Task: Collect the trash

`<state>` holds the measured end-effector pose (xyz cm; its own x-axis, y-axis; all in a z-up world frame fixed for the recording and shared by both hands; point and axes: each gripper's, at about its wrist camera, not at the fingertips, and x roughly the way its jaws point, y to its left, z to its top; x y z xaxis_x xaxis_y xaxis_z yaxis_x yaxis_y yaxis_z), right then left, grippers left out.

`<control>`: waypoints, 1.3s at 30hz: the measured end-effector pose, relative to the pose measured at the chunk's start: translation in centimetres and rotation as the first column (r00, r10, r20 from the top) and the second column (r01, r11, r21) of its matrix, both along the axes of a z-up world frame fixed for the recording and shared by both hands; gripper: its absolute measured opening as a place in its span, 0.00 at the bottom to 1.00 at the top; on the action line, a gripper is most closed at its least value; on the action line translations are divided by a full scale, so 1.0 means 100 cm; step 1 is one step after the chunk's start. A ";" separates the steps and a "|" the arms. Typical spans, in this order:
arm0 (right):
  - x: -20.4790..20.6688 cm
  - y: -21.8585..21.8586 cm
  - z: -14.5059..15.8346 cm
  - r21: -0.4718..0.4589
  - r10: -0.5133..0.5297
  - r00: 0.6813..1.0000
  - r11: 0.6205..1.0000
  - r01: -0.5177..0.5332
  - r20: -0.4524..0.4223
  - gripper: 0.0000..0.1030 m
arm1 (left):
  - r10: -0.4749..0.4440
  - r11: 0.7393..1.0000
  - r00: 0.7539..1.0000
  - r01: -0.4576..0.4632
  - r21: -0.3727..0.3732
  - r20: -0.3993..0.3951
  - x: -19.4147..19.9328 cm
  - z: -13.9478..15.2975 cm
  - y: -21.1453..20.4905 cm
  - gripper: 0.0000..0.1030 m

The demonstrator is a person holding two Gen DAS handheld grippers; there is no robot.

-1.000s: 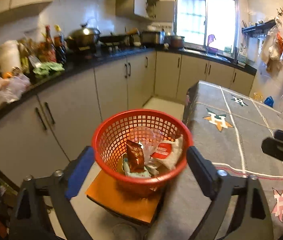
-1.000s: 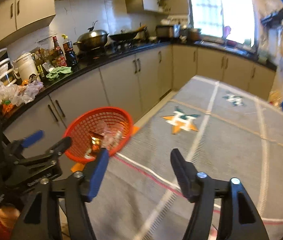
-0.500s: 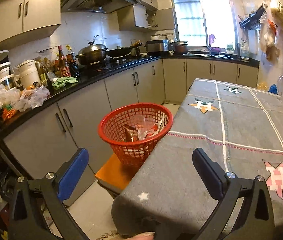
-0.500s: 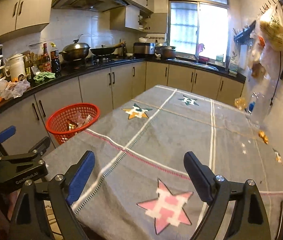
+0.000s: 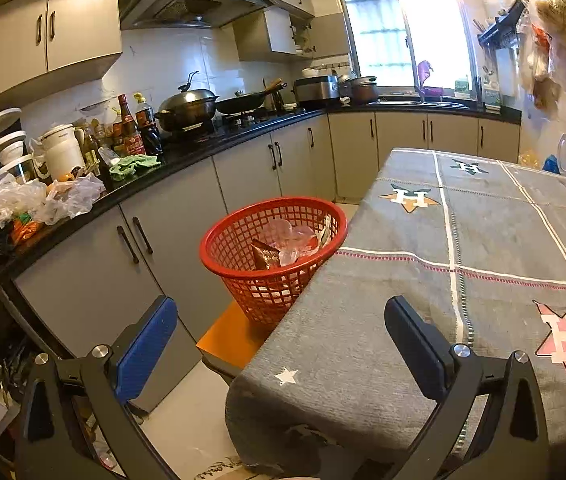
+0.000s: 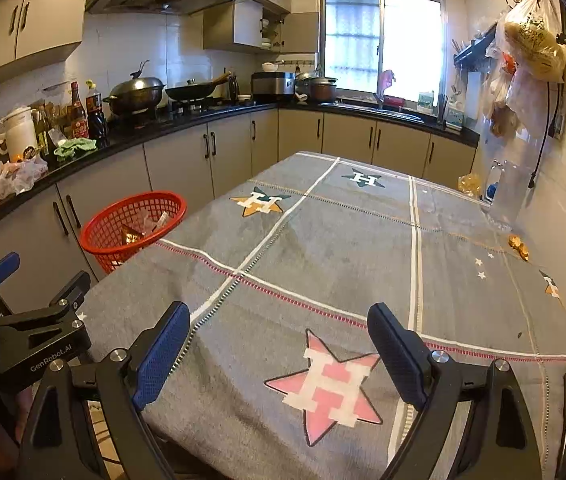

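Note:
A red mesh basket (image 5: 273, 240) stands on an orange stool (image 5: 235, 336) beside the table's left edge; it holds wrappers and clear plastic (image 5: 283, 244). The basket (image 6: 133, 222) also shows at the left of the right wrist view. My left gripper (image 5: 279, 340) is open and empty, well short of the basket, near the table's front corner. My right gripper (image 6: 279, 350) is open and empty above the grey star-patterned tablecloth (image 6: 343, 248). The left gripper's body (image 6: 31, 340) shows at the lower left of the right wrist view. Small golden bits (image 6: 519, 247) lie at the table's right edge.
A black counter (image 5: 187, 152) with bottles, a wok, pots and plastic bags runs along the left and back over grey cabinets. A clear jug (image 6: 509, 194) stands at the table's far right by the wall. Bags (image 6: 531, 40) hang on the right wall.
Both grippers have pulled back from the basket toward the table's near end, and their jaws have widened. The basket now looks smaller and farther off.

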<state>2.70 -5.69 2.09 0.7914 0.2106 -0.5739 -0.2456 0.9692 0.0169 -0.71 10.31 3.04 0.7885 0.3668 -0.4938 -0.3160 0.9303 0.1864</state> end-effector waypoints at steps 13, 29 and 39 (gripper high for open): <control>0.003 0.001 -0.009 -0.016 -0.001 1.000 1.000 0.001 -0.031 0.90 | 0.000 1.000 1.000 0.000 -0.009 -0.014 0.002 -0.006 0.000 1.00; 0.005 -0.003 -0.017 -0.024 -0.016 0.999 1.000 0.015 -0.046 0.91 | -0.009 1.000 0.999 0.008 -0.024 -0.039 0.005 -0.014 -0.001 1.00; 0.005 -0.003 -0.019 -0.031 -0.015 0.999 0.999 0.013 -0.051 0.91 | -0.009 1.000 0.999 0.008 -0.029 -0.041 0.005 -0.015 -0.001 1.00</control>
<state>3.19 -6.02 0.16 0.7632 0.1814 -0.6201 -0.2317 0.9728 -0.0007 -0.20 10.23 1.49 0.7700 0.3456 -0.5363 -0.3009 0.9379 0.1725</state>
